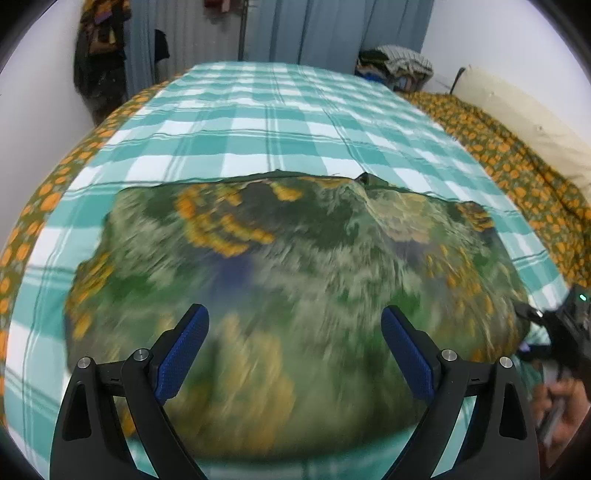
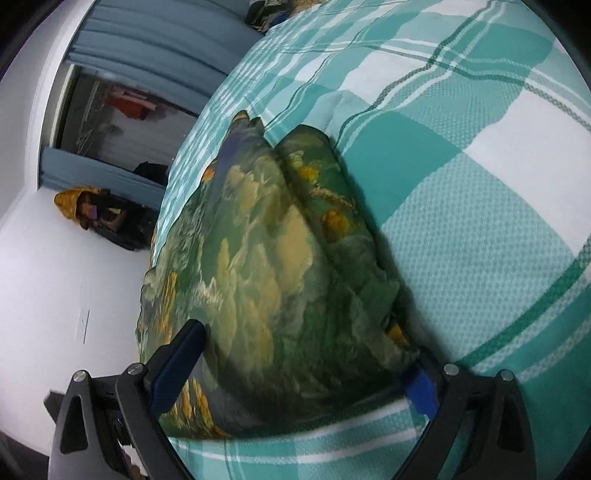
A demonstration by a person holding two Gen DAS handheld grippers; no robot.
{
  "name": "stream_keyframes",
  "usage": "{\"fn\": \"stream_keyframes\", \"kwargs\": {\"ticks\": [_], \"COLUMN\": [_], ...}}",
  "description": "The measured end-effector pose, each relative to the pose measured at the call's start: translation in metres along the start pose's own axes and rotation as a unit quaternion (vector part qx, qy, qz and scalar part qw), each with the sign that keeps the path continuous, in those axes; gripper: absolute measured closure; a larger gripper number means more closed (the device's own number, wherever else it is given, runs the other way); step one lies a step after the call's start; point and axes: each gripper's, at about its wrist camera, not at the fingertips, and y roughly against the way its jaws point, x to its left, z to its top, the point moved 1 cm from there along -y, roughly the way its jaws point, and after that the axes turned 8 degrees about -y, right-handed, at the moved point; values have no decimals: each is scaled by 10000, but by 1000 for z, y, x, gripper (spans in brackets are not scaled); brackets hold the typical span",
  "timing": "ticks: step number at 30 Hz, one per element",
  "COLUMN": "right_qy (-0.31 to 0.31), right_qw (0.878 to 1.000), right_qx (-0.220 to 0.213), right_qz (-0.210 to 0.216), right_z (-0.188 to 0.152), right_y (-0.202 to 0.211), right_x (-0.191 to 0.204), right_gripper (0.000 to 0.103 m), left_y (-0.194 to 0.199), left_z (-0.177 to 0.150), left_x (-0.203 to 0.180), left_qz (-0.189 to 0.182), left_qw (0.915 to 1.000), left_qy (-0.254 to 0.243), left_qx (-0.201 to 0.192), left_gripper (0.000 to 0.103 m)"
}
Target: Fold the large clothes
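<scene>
A large green garment (image 1: 295,266) with yellow and orange flower print lies folded in layers on the teal checked bedsheet (image 1: 258,122). My left gripper (image 1: 295,325) is open and hovers just above its near part, which is motion-blurred. In the right wrist view the garment (image 2: 273,266) is a thick folded bundle. My right gripper (image 2: 306,354) is open, its jaws straddling the bundle's near end, the right finger (image 2: 421,391) partly hidden under the cloth edge. The right gripper also shows in the left wrist view (image 1: 561,332) at the garment's right side.
An orange flowered cover (image 1: 517,155) and a cream pillow (image 1: 524,122) lie along the bed's right side. A heap of clothes (image 1: 399,66) sits at the far corner. Dark clothes (image 1: 99,59) hang on the left wall. Blue curtains (image 1: 314,29) hang behind the bed.
</scene>
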Motion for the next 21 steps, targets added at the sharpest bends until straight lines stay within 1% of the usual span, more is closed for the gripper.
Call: {"fn": "stream_keyframes", "kwargs": {"ticks": [2, 4, 5, 6, 7, 9, 10, 12, 15, 18, 19, 20, 21], "right_qy": [41, 72, 84, 110, 141, 208, 213, 177, 34, -125, -176, -216, -226], "right_qw": [10000, 10000, 10000, 9999, 9999, 9997, 9997, 9998, 10000, 9999, 9998, 9997, 9996], "right_qx": [-6, 6, 11, 28, 45, 84, 93, 94, 64, 28, -24, -102, -157], "right_qz": [-4, -5, -2, -1, -7, -13, -20, -32, -52, 37, 58, 40, -25], "right_z": [-2, -4, -6, -7, -7, -7, -7, -7, -1, 3, 4, 4, 3], "right_y": [1, 3, 6, 7, 7, 7, 7, 8, 3, -2, -2, 0, 3], "right_x": [2, 2, 1, 0, 1, 1, 0, -2, -1, -4, -4, -5, -7], "right_gripper": [4, 4, 4, 5, 5, 5, 5, 5, 3, 3, 4, 9, 23], "left_y": [-18, -40, -53, -63, -69, -71, -71, -67, -52, -35, -35, -36, -38], "left_z": [6, 7, 3, 0, -4, -8, -8, -6, -3, -7, -8, -12, -15], "left_x": [-8, -18, -23, -27, -29, -26, -23, -21, -19, -24, -28, -31, -32], "left_qz": [48, 42, 107, 201, 281, 234, 147, 126, 181, 54, 55, 78, 90], "left_qw": [9999, 9991, 9975, 9960, 9950, 9954, 9958, 9956, 9956, 9962, 9957, 9948, 9941], "left_qy": [-59, -213, -362, -492, -629, -680, -621, -603, -631, -707, -760, -835, -887], "left_qx": [110, 361, 591, 720, 721, 637, 650, 701, 664, 509, 523, 575, 617], "left_gripper": [8, 8, 5, 4, 2, 1, 1, 1, 2, 1, 1, 1, 1]}}
